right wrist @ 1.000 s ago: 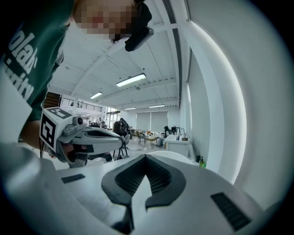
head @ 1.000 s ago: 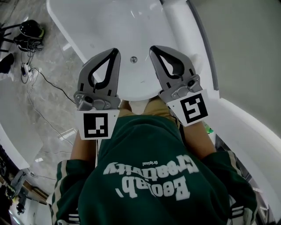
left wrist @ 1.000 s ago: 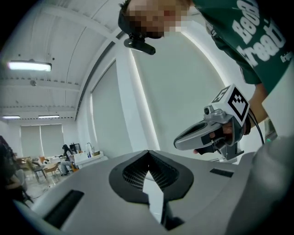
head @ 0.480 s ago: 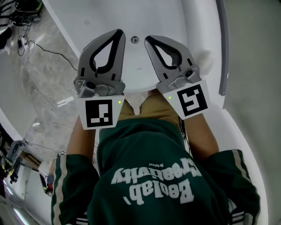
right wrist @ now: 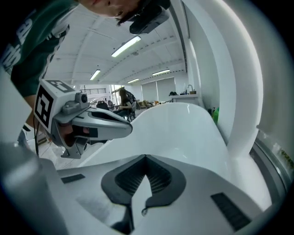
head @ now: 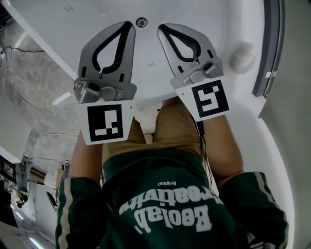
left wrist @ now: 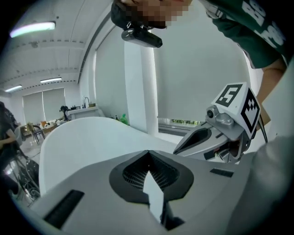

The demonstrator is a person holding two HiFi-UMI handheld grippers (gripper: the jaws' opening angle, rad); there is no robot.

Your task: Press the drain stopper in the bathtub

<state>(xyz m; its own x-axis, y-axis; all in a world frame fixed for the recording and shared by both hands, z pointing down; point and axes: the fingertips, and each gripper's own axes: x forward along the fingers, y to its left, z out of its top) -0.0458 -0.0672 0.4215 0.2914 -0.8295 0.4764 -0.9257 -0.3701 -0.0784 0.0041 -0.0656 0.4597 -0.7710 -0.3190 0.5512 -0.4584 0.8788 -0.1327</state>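
Drain stopper (head: 141, 22): a small round metal disc on the white floor of the bathtub (head: 214, 14), at the top edge of the head view. It lies between the tips of the two grippers and is touched by neither.

The left gripper (head: 127, 25) points into the tub, its tip just left of the stopper. In the left gripper view its jaws (left wrist: 149, 153) are pressed together at the tip, with nothing between them and only the white tub wall beyond. The right gripper (head: 160, 27) reaches in beside it, its tip just right of the stopper and a little nearer the person. The right gripper view shows these jaws (right wrist: 146, 158) also closed tip to tip and empty. The two grippers angle towards each other but stay apart.

Each gripper carries its marker cube, the left one (head: 104, 121) and the right one (head: 210, 98), facing the head camera. The person leans over the tub's end in a dark green sweatshirt (head: 165, 204). A white round knob (head: 241, 57) sits on the tub's rim to the right of the right gripper. To the left, a thin cable (head: 29, 104) trails over the marbled floor (head: 34, 78).
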